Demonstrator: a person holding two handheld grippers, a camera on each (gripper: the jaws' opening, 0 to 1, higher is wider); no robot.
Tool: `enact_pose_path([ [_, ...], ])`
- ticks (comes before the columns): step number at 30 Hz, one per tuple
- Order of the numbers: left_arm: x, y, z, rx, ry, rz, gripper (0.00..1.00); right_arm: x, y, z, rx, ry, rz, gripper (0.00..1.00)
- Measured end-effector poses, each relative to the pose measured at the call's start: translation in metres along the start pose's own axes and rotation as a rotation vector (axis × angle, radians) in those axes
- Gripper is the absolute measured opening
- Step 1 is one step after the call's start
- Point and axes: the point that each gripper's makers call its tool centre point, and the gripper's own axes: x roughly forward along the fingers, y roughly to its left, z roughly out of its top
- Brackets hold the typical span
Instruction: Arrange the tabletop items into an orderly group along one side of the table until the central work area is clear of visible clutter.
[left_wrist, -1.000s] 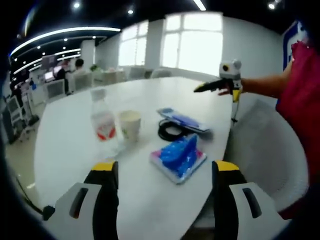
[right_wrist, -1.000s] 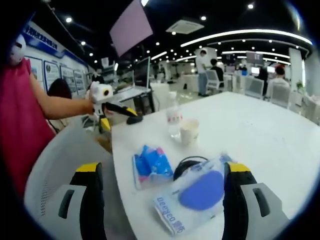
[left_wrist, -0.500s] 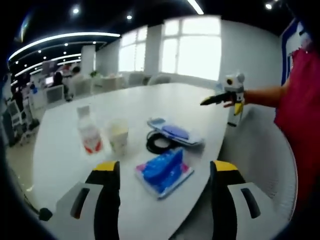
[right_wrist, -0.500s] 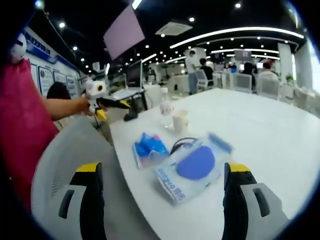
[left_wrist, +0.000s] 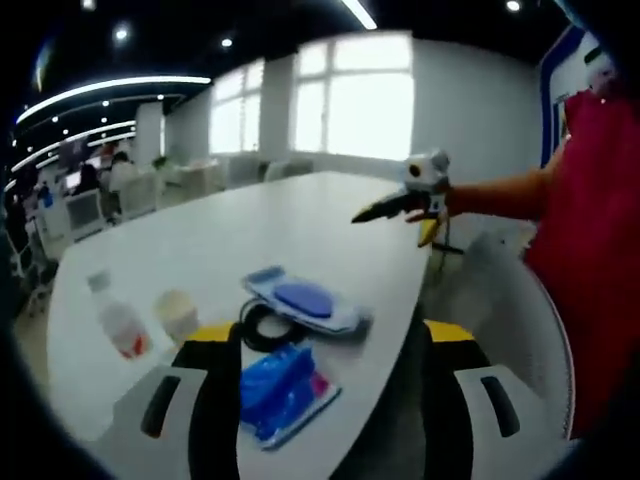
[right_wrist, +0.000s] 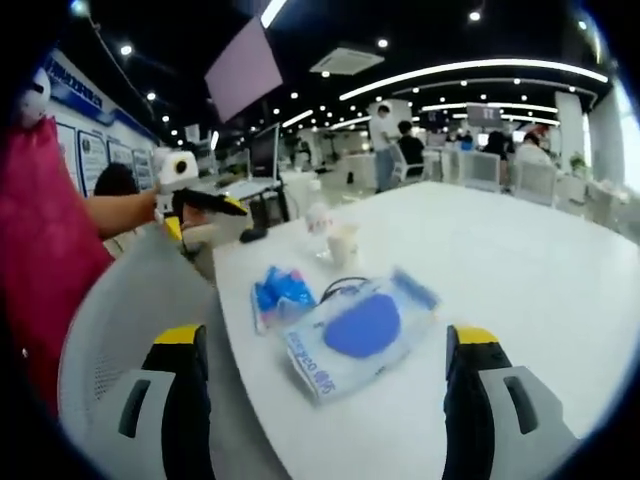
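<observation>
On the white table near its edge lie a blue wipes pack, a clear bag with a blue oval item and a black cable coil. A paper cup and a water bottle stand to their left. My left gripper is open, hanging over the table edge above the pack. My right gripper is open over the clear bag, with the blue pack, cup and bottle beyond. Each gripper also shows in the other's view, hand-held: right gripper, left gripper.
A white mesh chair stands against the table edge beside a person in red. A small black object lies near the table corner. The table top stretches bare to the right. Desks and people fill the room behind.
Both cameras have pulled back from the table, so the items sit lower and smaller in the left gripper view. The items themselves have not moved. Both grippers stay open.
</observation>
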Motion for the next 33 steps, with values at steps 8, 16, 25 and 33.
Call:
enact_pose_path([
  [8,0.008,-0.005,0.001,-0.006,0.024,0.026,0.67,0.037,-0.017,0.031,-0.051,-0.02,0.065,0.97],
  [16,0.007,-0.003,-0.003,-0.011,0.042,0.046,0.66,0.09,-0.014,0.052,-0.105,-0.011,0.151,0.94],
  [25,0.001,0.007,-0.01,-0.033,0.051,0.074,0.65,0.15,-0.013,0.051,-0.142,0.076,0.232,0.91],
  [33,-0.008,0.018,-0.011,-0.059,0.024,0.1,0.65,0.195,-0.027,0.028,-0.255,0.228,0.24,0.83],
])
